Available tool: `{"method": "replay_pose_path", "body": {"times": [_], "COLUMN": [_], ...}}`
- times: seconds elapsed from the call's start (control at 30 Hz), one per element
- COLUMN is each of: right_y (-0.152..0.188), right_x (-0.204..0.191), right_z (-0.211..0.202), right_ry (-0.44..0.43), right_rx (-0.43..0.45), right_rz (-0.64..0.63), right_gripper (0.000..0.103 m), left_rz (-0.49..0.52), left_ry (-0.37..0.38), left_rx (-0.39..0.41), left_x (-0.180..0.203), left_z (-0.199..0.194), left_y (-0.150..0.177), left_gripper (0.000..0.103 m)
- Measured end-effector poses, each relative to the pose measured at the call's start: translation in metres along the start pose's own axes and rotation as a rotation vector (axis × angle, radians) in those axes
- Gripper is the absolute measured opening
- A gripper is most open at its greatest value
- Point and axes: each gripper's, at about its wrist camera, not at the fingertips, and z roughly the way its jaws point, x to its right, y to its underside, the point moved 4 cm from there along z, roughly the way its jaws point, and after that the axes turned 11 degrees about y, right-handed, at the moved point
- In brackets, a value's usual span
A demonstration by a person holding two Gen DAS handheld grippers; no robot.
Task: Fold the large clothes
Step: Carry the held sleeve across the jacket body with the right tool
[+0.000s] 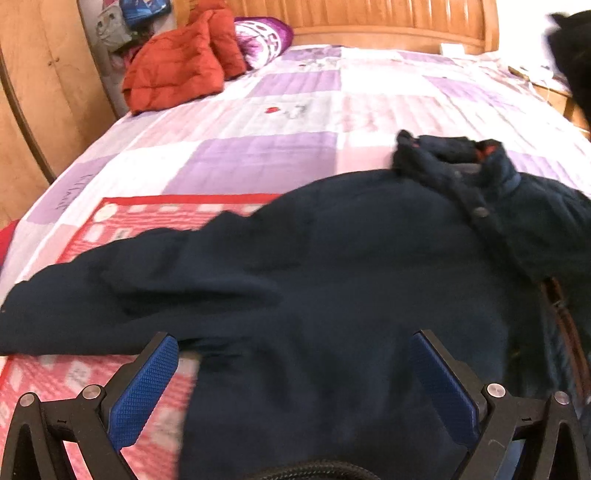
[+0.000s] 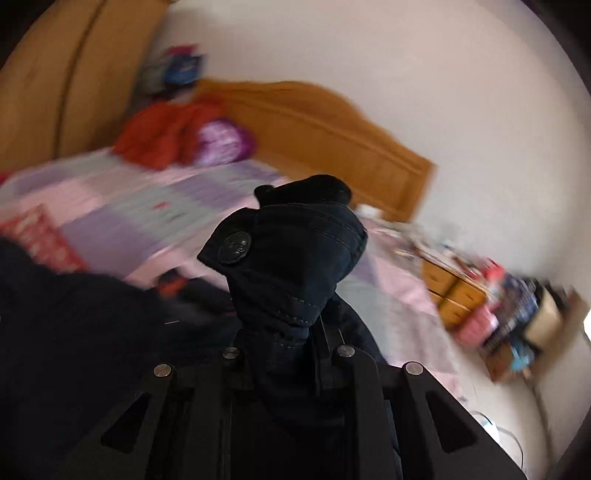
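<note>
Navy coat [image 1: 332, 258] lies spread on the bed [image 1: 258, 110], partly over a red patterned mat [image 1: 147, 214], one sleeve reaching to the left. Above its lower part the left gripper [image 1: 295, 373] hangs with jaws wide apart, nothing between the blue pads [image 1: 144, 391]. Further right, the right gripper [image 2: 284, 332] is clamped on a cuff [image 2: 291, 254] with a dark button [image 2: 233, 246], lifted above the bed.

a home bedroom: quilted bed [image 1: 258, 110], wooden headboard [image 1: 369, 18].
</note>
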Motion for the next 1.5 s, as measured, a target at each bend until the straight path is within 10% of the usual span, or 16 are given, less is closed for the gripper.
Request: {"method": "replay_pose_path", "body": {"times": [0.23,0.43,0.6,0.83,1.1,1.23,1.4,1.5], "right_y": [0.027,0.061,0.076,0.072,0.127,0.167,0.206,0.209], "right_x": [-0.177,-0.244,-0.27,-0.19,-0.026,0.007,0.023,0.026], "right_z": [0.013,0.024,0.02,-0.037,0.026,0.073,0.09,0.094], "right_ry": [-0.121,-0.142,-0.246,-0.421,-0.099,-0.064,-0.07,-0.098], "right_rx": [-0.083,-0.14,-0.184,-0.163,-0.351,-0.5,-0.51,-0.515], "right_rz": [-0.203,-0.314,-0.347,-0.06,0.159,0.202,0.147,0.155], "right_gripper": [0.02,0.023,0.065,0.084,0.084,0.084,0.084,0.084], "left_rz": [0.042,0.025,-0.012,-0.004,0.028,0.074,0.114,0.035], "left_ry": [-0.009,-0.008,-0.014,0.011,0.116,0.118,0.006,0.061], "left_rx": [0.004,-0.002,-0.025,-0.011,0.031,0.022,-0.111,-0.151], "left_x": [-0.042,-0.063,-0.067,-0.039,0.04,0.083,0.087,0.071], "left_z": [-0.006,0.001,0.012,0.017,0.052,0.086,0.147,0.164], "left_y": [0.01,0.017,0.023,-0.001,-0.062,-0.087,-0.068,-0.049], "left_gripper": [0.103,0.103,0.103,0.103,0.103,0.103,0.103,0.103]}}
